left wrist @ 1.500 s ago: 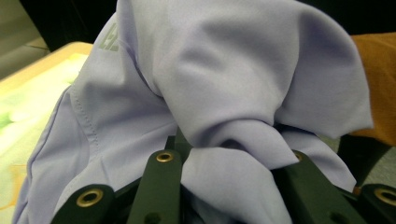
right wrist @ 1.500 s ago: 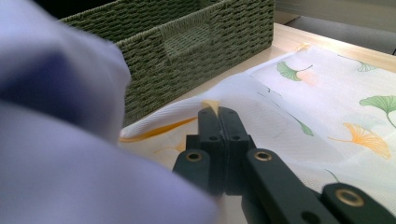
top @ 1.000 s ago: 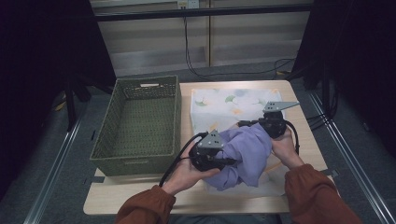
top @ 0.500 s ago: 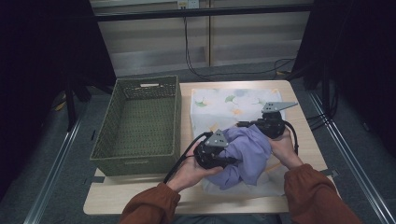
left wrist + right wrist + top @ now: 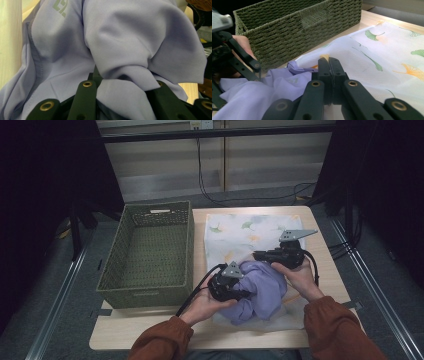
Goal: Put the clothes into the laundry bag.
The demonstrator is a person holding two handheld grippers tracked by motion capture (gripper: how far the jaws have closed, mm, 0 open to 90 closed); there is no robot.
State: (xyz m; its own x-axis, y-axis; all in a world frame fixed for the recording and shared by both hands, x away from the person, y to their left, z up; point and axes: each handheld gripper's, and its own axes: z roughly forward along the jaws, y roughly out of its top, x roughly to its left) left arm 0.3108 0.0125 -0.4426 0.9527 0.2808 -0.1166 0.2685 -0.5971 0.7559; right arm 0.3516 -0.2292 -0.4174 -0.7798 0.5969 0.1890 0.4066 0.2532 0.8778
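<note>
The surface (image 5: 325, 270) is carrying, at left of centre in the high view, a green woven basket (image 5: 150, 252) standing empty, and at centre right a white leaf-printed cloth (image 5: 240, 232) lying flat. On the lower part of that cloth, the lavender garment (image 5: 262, 290) is sitting bunched between the two hands, just right of the basket's near corner. The left hand-held gripper (image 5: 120, 82) is gripping a thick fold of the garment, its jaws standing partly apart around the fabric. The right hand-held gripper (image 5: 329, 75) is pointing toward the basket with its jaws fully together; in its own view the garment's edge is lying against them, but whether any fabric is pinched there cannot be told. Risks from here: if the right grip is empty, the garment is likely to sag and unroll when lifted; loose folds may catch the basket rim; dragging may shift the printed cloth beneath.
</note>
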